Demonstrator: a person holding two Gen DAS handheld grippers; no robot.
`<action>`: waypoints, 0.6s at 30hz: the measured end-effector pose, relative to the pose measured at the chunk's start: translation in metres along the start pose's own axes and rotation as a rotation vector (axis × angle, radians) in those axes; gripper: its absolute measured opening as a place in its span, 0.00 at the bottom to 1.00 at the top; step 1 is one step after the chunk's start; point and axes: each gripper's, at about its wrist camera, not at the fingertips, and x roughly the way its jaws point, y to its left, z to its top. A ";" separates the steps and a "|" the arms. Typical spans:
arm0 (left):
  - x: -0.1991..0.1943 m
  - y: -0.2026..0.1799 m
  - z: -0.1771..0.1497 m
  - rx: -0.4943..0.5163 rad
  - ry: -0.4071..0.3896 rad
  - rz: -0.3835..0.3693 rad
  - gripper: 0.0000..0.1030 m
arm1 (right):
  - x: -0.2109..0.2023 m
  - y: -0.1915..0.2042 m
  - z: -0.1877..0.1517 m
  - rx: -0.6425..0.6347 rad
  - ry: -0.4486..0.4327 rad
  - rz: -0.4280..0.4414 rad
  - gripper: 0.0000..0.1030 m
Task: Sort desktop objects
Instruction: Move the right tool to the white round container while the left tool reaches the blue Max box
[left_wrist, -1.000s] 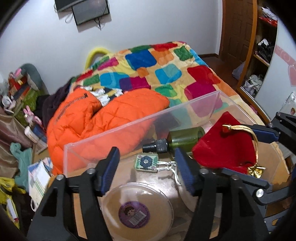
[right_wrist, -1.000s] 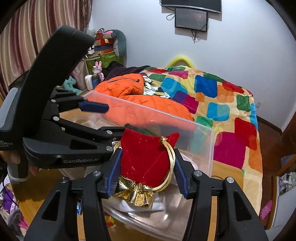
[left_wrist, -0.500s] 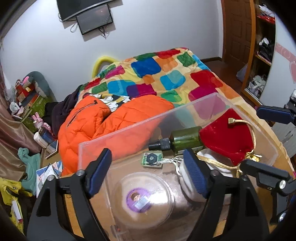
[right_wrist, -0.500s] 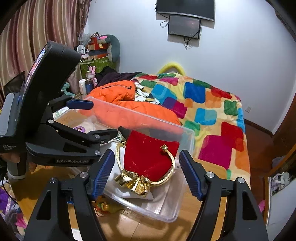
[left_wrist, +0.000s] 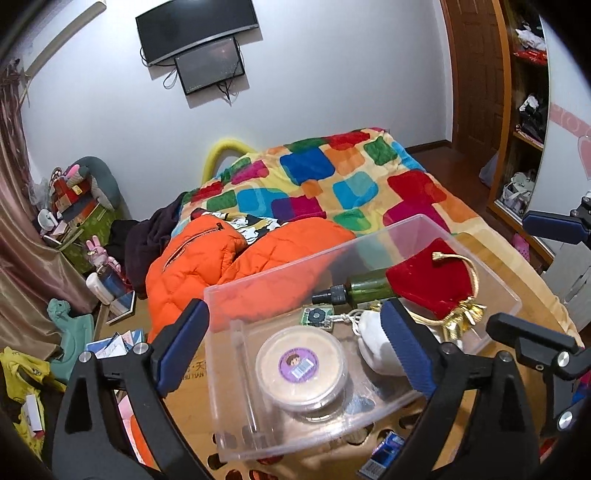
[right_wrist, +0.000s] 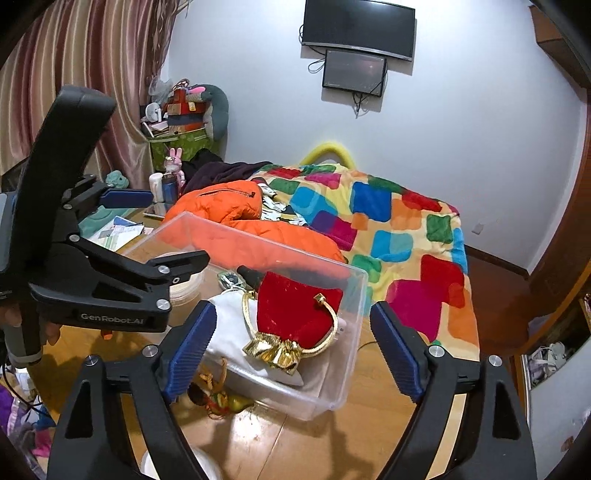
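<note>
While the red velvet pouch is lying in the clear plastic bin on a white bag, my right gripper is hovering above it, jaws opening, gripping nothing; my left gripper is opening too, empty, over the round tub.

A lived-in home bedroom: a bed under a multicoloured patchwork quilt, an orange padded jacket thrown across it, two wall-mounted screens, striped curtains, and open wardrobe shelves.
</note>
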 end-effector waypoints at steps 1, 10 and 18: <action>-0.004 0.000 -0.001 -0.002 -0.008 0.000 0.94 | -0.003 0.001 -0.001 0.000 -0.001 -0.002 0.82; -0.029 0.004 -0.018 -0.032 -0.038 -0.007 0.95 | -0.021 0.002 -0.014 0.026 -0.006 0.000 0.83; -0.040 0.008 -0.043 -0.073 -0.038 -0.010 0.95 | -0.029 0.007 -0.035 0.054 0.017 0.021 0.83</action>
